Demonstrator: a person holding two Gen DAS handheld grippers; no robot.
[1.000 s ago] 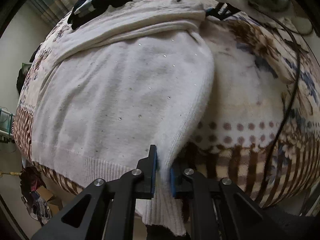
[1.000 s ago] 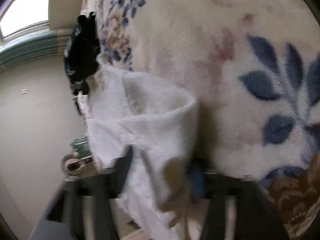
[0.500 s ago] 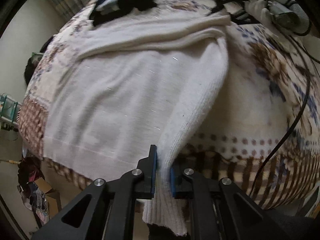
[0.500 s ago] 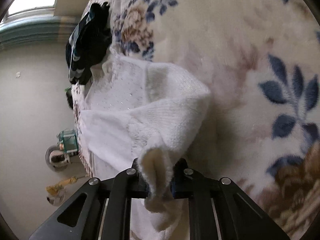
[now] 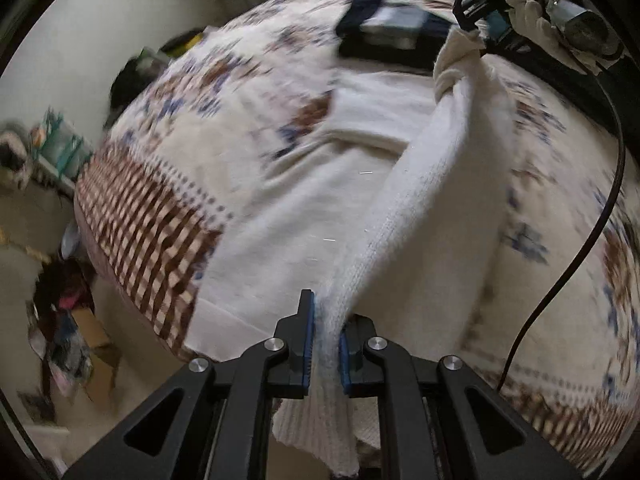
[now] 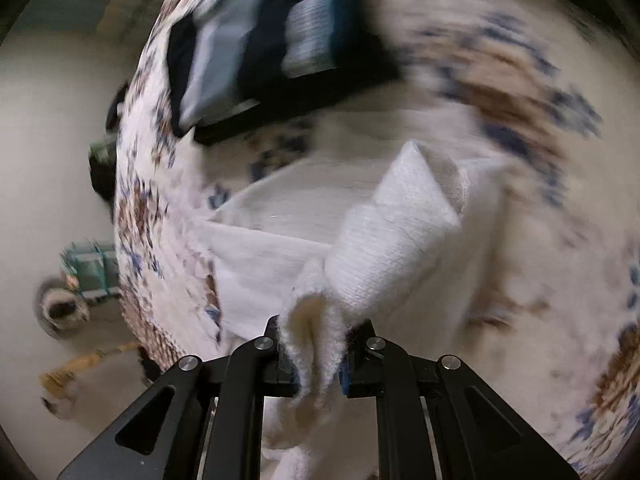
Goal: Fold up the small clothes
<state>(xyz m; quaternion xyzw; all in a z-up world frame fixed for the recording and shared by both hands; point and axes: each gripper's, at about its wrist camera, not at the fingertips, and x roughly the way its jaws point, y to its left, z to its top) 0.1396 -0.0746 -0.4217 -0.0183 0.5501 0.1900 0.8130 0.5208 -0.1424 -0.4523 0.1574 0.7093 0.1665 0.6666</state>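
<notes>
Between both pairs of fingers (image 5: 325, 354) (image 6: 318, 364) — white sweater (image 5: 420, 184) edge, pinched tight, lifted off the bedspread (image 5: 560, 208).

Each fisheye camera sat just behind its gripper's fingers, facing steeply down at the floral bedspread (image 5: 532, 208) from close above. Both views shared the white knit sweater (image 5: 320, 208) and the dark folded garment (image 6: 280, 32) beyond it.

I can read no text, label, brand, number or sign in either of my wrist views. The folded dark clothes (image 5: 394, 34) beyond the white sweater (image 5: 304, 208) show pale panels, but blur makes any print on them unreadable.
</notes>
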